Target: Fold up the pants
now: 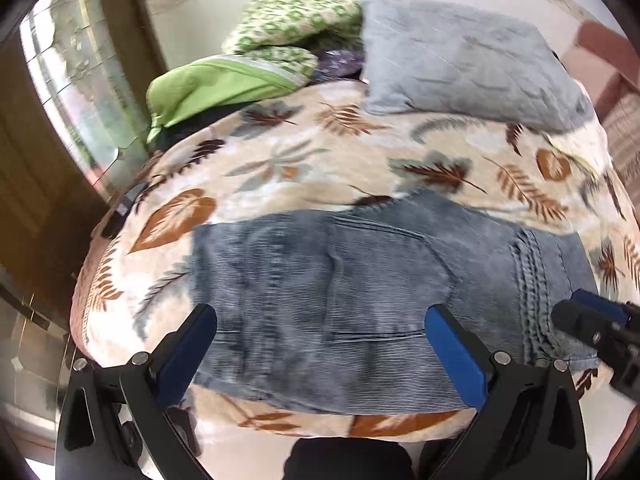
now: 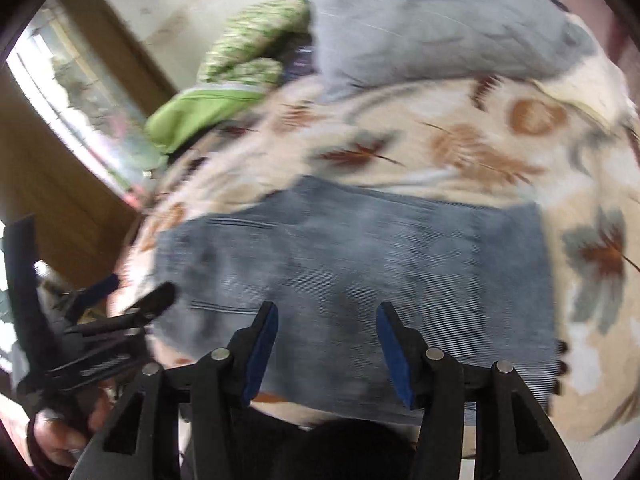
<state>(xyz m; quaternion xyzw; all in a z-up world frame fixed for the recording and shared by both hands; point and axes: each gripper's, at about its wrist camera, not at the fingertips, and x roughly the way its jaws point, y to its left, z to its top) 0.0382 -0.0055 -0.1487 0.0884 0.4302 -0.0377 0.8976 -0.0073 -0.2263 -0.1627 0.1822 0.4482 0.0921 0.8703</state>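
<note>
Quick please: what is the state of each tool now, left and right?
Left tool: open, holding nothing, above the jeans.
Right tool: open, holding nothing.

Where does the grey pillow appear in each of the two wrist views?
Left wrist view: the grey pillow lies upper right, beyond the folded jeans.
Right wrist view: the pillow fills the top centre to right.
Shared landmark: the green patterned bedding touching its left edge.
</note>
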